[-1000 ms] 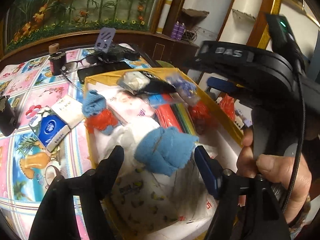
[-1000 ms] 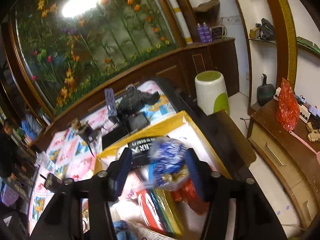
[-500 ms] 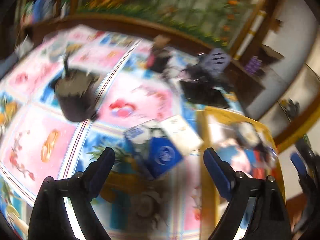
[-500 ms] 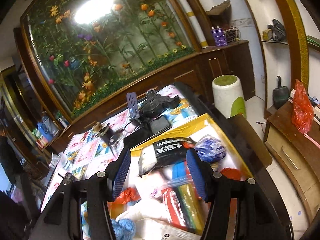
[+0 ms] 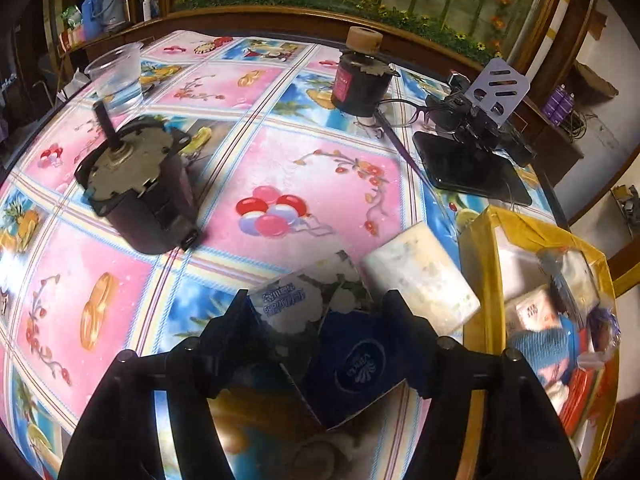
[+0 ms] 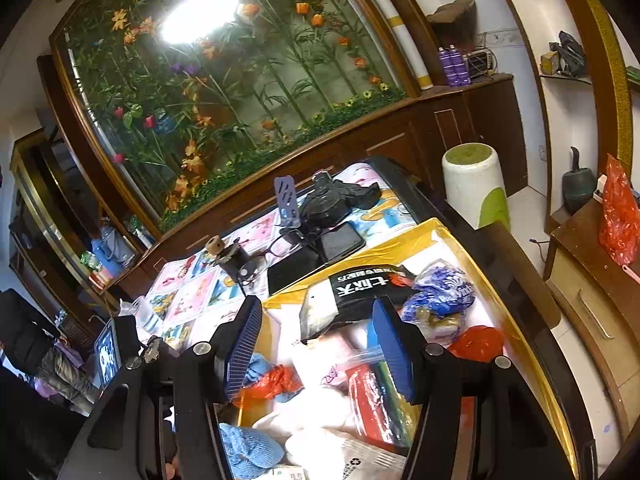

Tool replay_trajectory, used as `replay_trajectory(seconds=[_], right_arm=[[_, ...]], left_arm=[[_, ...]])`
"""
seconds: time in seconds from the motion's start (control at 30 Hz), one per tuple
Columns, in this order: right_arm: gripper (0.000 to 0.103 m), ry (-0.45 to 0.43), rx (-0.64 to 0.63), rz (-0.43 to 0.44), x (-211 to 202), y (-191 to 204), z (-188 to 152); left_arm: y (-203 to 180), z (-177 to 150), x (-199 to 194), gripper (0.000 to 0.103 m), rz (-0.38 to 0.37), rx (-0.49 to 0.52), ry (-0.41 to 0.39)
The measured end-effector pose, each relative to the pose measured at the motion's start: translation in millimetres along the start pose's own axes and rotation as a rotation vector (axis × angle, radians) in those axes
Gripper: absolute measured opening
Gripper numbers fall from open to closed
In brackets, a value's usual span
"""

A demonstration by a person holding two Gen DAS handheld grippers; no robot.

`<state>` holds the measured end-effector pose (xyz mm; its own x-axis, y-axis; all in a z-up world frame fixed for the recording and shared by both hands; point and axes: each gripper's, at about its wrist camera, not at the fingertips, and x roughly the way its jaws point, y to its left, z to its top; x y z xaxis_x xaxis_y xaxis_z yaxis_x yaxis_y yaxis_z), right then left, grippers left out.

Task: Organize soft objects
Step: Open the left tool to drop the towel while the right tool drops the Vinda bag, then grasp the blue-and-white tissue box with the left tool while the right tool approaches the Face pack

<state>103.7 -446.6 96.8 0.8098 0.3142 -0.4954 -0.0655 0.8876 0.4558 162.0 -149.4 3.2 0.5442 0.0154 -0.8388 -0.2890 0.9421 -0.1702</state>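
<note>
My left gripper point(image 5: 320, 316) is open, its fingers on either side of a blue and white tissue pack point(image 5: 320, 332) lying on the patterned tablecloth. A white tissue pack point(image 5: 420, 276) lies just right of it, against the yellow box point(image 5: 472, 240). My right gripper point(image 6: 318, 344) is open and empty, above the yellow box point(image 6: 404, 244). The box holds soft items: a black and white pouch point(image 6: 352, 292), a blue printed bag point(image 6: 440, 292), blue knitted socks point(image 6: 248, 448), red pieces and white packs.
On the table stand a dark metal motor block point(image 5: 140, 184), a clear plastic cup point(image 5: 118, 76), a dark jar with a cork point(image 5: 360, 76), glasses point(image 5: 400, 116), a phone on a stand point(image 5: 476, 164). A white and green bin point(image 6: 476, 184) stands beyond the table's end.
My left gripper let go of the blue sock in the box, swung left over the table and came down around the blue tissue pack. My right gripper released the blue printed bag into the box and drew back.
</note>
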Motion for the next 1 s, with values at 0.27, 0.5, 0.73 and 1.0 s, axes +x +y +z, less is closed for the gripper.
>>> replay_trajectory(seconds=[0.27,0.5,0.73,1.0], right_arm=[[0.062,0.127,-0.147,0.169,23.5,36.8,-14.6],[0.062,0.504,-0.316,0.29,81.3,108.3,-20.9],[0.062,0.648,-0.63,0.097,163.7,161.8,-24.0],[0.062,0.778,-0.78,-0.003,219.4,171.9,-38.2]], left_arm=[[68.0,-33.3,-33.7,0.065,0.043,0.091,-0.073],[90.2,-29.1,-34.1,0.064,0.051,0.076,-0.069],[91.1,-28.5,-32.6,0.064,0.038,0.067,-0.059],[90.5,-28.5,-32.1,0.064,0.042,0.071,-0.06]])
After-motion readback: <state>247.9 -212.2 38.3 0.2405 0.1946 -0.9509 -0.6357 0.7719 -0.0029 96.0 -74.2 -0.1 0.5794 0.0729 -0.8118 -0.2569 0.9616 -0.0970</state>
